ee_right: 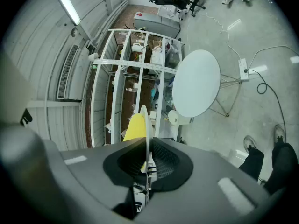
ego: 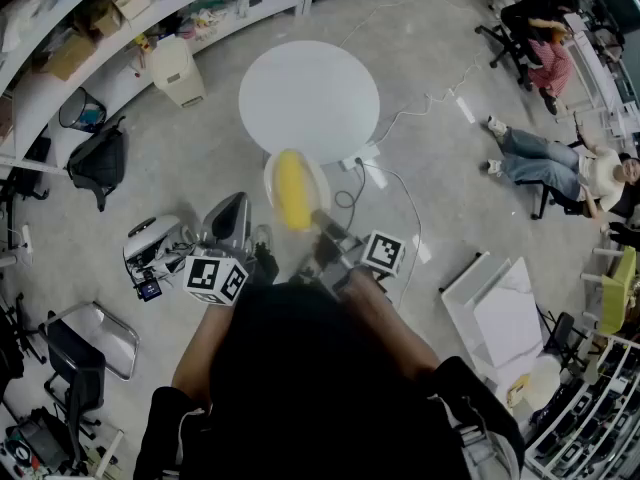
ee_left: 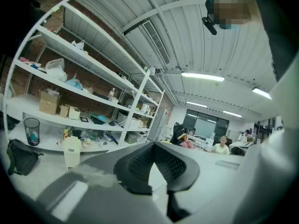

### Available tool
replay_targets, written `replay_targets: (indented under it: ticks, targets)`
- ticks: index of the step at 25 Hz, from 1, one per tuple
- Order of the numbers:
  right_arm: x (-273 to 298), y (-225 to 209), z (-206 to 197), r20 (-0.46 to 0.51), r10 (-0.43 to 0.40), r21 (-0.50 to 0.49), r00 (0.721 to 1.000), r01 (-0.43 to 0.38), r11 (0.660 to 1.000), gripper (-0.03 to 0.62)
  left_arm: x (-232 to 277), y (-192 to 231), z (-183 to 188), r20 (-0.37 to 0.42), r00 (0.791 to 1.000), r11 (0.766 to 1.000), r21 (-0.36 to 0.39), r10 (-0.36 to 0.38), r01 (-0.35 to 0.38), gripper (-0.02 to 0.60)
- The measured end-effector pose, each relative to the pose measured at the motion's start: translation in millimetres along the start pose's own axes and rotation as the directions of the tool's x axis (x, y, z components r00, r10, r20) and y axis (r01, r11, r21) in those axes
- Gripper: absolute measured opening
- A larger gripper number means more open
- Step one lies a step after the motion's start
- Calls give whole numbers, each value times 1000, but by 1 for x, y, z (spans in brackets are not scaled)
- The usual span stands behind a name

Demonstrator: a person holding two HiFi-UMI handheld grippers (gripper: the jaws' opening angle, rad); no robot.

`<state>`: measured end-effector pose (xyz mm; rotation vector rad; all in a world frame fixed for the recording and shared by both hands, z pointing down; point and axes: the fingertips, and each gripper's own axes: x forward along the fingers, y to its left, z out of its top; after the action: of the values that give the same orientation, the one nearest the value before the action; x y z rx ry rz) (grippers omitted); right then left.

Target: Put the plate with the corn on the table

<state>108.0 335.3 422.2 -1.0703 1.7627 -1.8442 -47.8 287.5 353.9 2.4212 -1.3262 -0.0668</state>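
Note:
The white plate (ego: 271,180) carries a yellow corn cob (ego: 291,190) and hangs in the air just short of the round white table (ego: 308,100). My right gripper (ego: 327,228) is shut on the plate's near rim. In the right gripper view the plate (ee_right: 146,125) shows edge-on, pinched between the black pads, with the corn (ee_right: 135,127) to its left and the table (ee_right: 196,83) farther off. My left gripper (ego: 234,224) is held low at the left, away from the plate. Its jaws (ee_left: 156,166) stand together with nothing between them.
Shelving with boxes runs along the far left (ego: 120,8), with a beige bin (ego: 177,70) and a black bag (ego: 97,163) in front. A power strip and cable (ego: 362,164) lie by the table's foot. People sit at the right (ego: 560,163). White boards (ego: 495,313) lie on the floor.

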Motion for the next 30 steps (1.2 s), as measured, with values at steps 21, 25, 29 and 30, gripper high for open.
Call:
replay_targets:
  ticks: [21, 25, 29, 30]
  targets:
    - [21, 7, -6, 16, -6, 12, 1000, 6, 1000, 38, 2, 20, 9, 0, 1000, 1000, -18, -17, 17, 5]
    - [32, 10, -6, 21, 4, 11, 1000, -4, 1000, 40, 6, 30, 11, -6, 1000, 999, -21, -29, 28, 5]
    - [43, 15, -5, 40, 18, 14, 999, -19, 1000, 40, 12, 39, 15, -9, 999, 998, -23, -52, 52, 5]
    - [47, 16, -6, 45, 18, 5, 999, -18, 1000, 40, 12, 45, 17, -10, 998, 998, -24, -59, 59, 5]
